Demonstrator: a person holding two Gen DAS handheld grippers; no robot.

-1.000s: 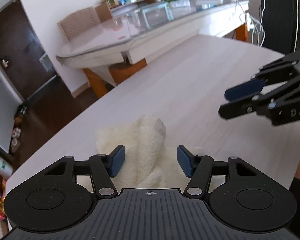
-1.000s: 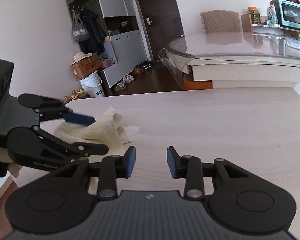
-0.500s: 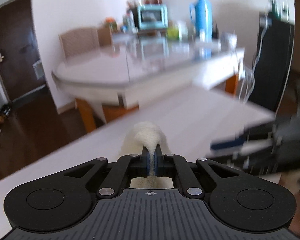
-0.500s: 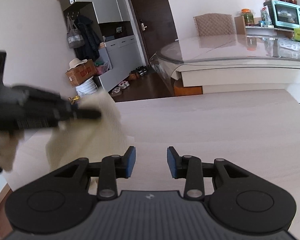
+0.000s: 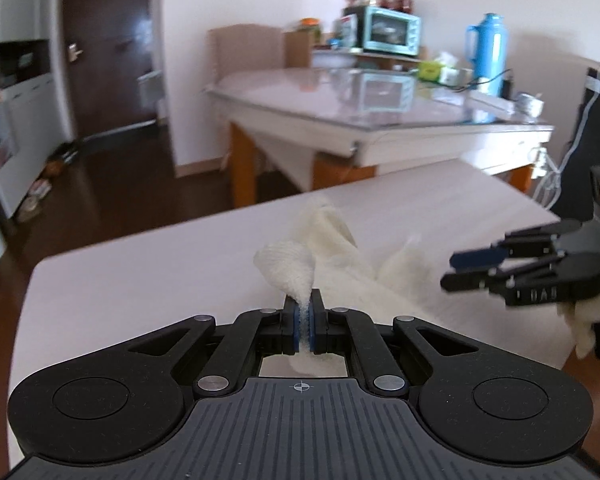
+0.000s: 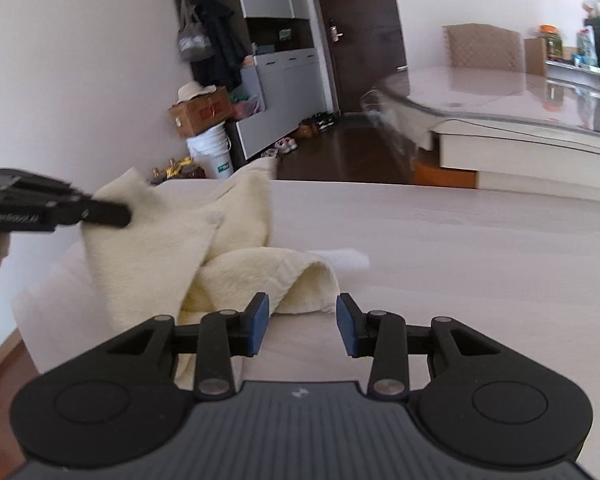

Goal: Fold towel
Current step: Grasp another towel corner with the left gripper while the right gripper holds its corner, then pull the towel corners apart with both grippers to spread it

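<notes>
Now: one towel [image 5: 296,268] | left gripper [image 5: 305,325] pinching it | right gripper [image 6: 302,330] agape

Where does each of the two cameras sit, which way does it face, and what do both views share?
Left wrist: rides on the left gripper, looking along its shut jaws, which pinch the cream towel; beyond are the pale table and the open right gripper.
Right wrist: rides on the right gripper, looking past its open jaws at the towel; the left gripper enters from the left, gripping the cloth.
Shared: towel, table, each other's gripper.
</notes>
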